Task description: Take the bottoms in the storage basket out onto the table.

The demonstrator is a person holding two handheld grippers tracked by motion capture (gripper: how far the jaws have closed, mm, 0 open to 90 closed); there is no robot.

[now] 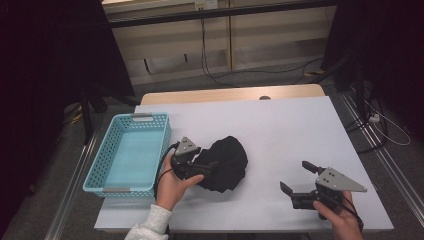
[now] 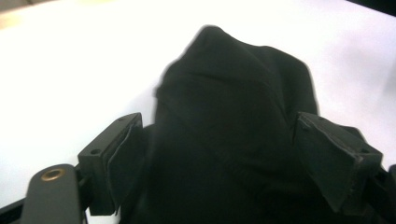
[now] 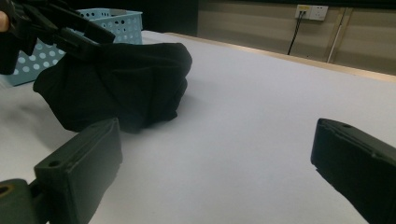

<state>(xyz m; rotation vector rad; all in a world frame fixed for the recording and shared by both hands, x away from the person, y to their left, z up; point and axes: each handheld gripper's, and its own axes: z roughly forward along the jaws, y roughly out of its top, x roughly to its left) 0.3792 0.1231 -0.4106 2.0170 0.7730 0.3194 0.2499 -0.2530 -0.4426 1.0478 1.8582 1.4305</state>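
A crumpled black cloth lies in a heap on the white table, left of centre. My left gripper reaches into the heap's left edge. In the left gripper view its jaws stand wide apart, with the cloth bulging between them, and the pads do not pinch it. My right gripper rests near the front right of the table, open and empty, well clear of the cloth. The right gripper view looks across bare table at the cloth and the left gripper above it.
A light blue perforated basket stands empty at the table's left edge, right beside my left hand; it shows behind the cloth as the basket in the right gripper view. Cables run over the floor beyond the table's far edge.
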